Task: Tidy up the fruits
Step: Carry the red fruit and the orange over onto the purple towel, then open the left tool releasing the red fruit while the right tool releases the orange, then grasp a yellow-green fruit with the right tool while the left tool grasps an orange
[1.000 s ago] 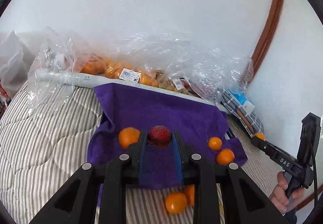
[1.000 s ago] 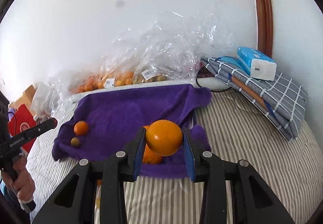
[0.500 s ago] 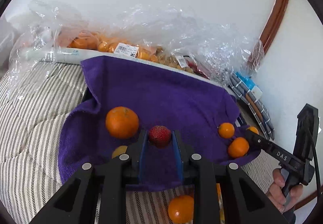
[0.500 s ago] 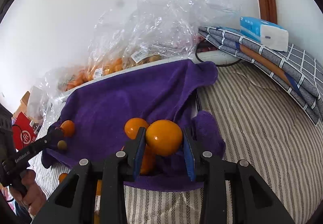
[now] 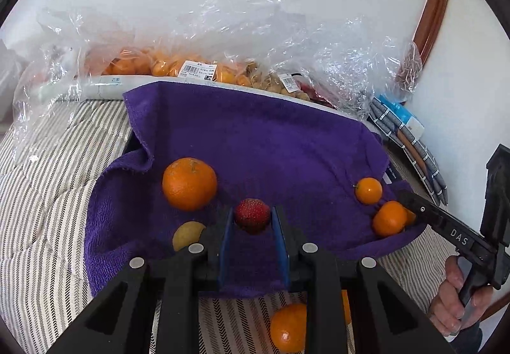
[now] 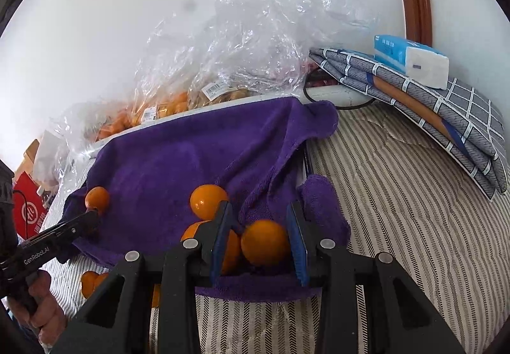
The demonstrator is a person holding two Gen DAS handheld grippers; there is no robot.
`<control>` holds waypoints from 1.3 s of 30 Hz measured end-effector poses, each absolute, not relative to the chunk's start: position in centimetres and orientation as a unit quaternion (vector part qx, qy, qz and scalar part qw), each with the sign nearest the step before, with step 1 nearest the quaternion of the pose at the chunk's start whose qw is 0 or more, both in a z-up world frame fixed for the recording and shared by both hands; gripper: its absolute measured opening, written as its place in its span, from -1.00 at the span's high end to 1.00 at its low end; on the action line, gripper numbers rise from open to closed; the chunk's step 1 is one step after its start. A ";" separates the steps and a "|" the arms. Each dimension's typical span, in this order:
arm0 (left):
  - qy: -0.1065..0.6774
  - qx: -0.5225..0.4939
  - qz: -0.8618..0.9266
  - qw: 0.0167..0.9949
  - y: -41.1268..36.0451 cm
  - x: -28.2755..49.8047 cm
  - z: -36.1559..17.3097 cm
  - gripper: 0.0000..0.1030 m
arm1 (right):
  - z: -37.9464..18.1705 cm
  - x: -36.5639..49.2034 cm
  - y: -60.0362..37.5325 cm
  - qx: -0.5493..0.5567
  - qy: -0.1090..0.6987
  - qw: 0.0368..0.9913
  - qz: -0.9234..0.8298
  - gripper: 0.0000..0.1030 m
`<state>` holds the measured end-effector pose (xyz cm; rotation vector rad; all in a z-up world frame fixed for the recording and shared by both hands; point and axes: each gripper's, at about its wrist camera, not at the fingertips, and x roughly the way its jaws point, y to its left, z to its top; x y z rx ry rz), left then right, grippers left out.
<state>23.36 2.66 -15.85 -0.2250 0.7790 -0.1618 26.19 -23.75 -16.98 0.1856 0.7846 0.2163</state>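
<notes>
Pinched between the pads of the left gripper (image 5: 252,220) is a small red bumpy fruit (image 5: 252,215), held low over the near part of the purple towel (image 5: 255,143) that is spread on the striped bedding (image 5: 54,182). The right gripper (image 6: 259,241) is seen with an orange (image 6: 265,246) between its jaws at the towel's near right edge; the right pad appears to touch it, but a gap shows on the left, so a firm hold cannot be confirmed. The red fruit is judged soft and easily bruised, so light pressure across its widest part is advised; the orange is judged firmer, smooth and prone to rolling, best taken across its middle. On the towel near the left gripper lie 1 large orange (image 5: 189,183) and 1 yellowish fruit (image 5: 188,234), while 2 smaller oranges (image 5: 368,191) sit at the far right edge. Several more oranges (image 5: 288,327) lie off the towel on the bedding. Crinkled plastic bags of fruit (image 5: 197,67) stand behind the towel, and folded grey cloth with a tissue pack (image 6: 411,61) lies to the right. Crowded oranges beside the right gripper could be knocked and set rolling.
</notes>
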 end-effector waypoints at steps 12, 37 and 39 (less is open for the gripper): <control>0.359 -0.124 -0.093 0.920 3.1 23.1 -15.3 0.14 | -15.8 24.9 -23.5 0.067 0.337 0.935 0.090 -0.44; 0.298 -0.151 -0.086 0.939 7.0 16.8 -13.4 0.10 | -16.6 15.3 -17.3 0.054 0.422 0.888 0.173 0.15; 0.300 -0.142 -0.084 0.939 7.3 15.7 -13.7 0.10 | -17.0 14.9 -16.4 0.051 0.427 0.884 0.181 0.15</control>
